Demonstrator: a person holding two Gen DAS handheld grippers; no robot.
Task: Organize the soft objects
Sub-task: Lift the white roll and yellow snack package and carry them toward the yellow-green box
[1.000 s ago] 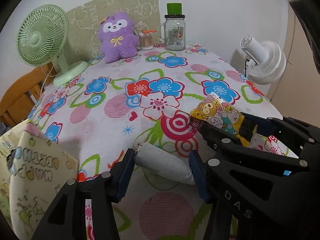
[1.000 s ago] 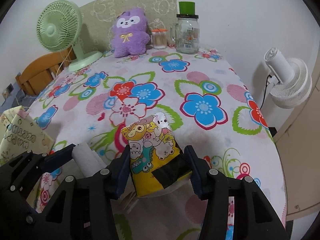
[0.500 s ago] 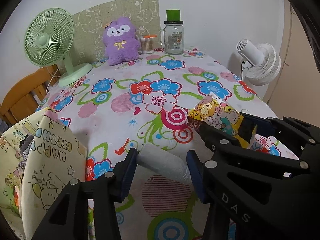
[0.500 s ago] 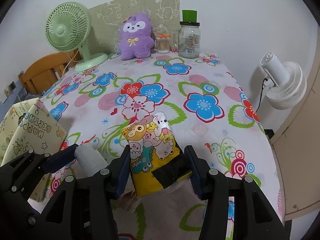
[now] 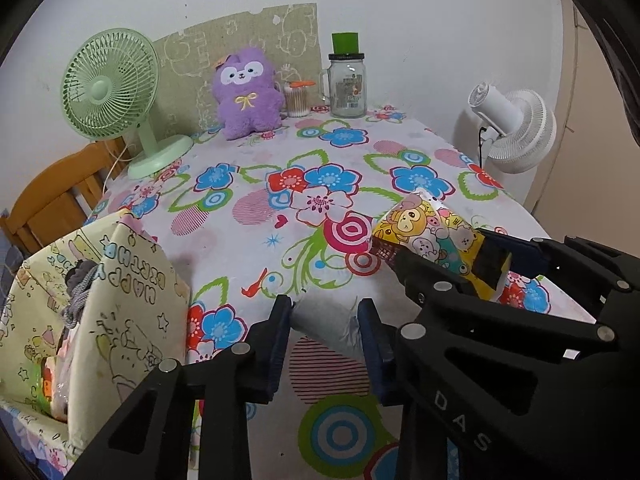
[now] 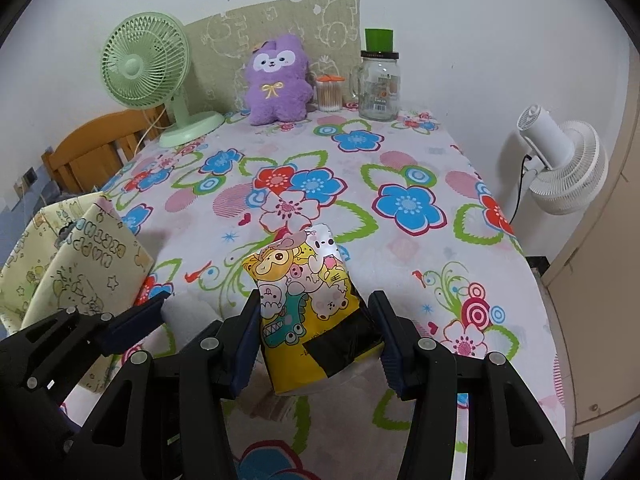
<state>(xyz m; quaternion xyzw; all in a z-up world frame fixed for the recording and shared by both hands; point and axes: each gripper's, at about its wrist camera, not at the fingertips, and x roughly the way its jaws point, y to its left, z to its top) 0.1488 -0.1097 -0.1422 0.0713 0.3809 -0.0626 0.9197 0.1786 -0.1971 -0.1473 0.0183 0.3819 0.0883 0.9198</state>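
Lowest centre of the left wrist view: left gripper (image 5: 325,322) clamped on a pale grey rolled cloth (image 5: 325,320), both blue pads pressed against its sides, roll lifted just above the floral tablecloth (image 5: 248,240). Lower centre of the right wrist view: right gripper (image 6: 314,328) closed on a yellow cartoon-printed packet (image 6: 308,300), pads touching its two edges, packet upright with its top tilted away from the camera. Both held items side by side near the front edge of the table. At the left edge, just beside the table: open cream "Happy Birthday" gift bag (image 5: 104,308), some grey fabric (image 5: 78,286) showing inside. At the far end, against the wall: green desk fan (image 5: 110,92) upper left, purple plush toy (image 5: 246,94) centre, cotton-swab jar (image 5: 297,98) and glass mug jar (image 5: 347,84) beside it. Off the table at right: white fan (image 5: 516,124).
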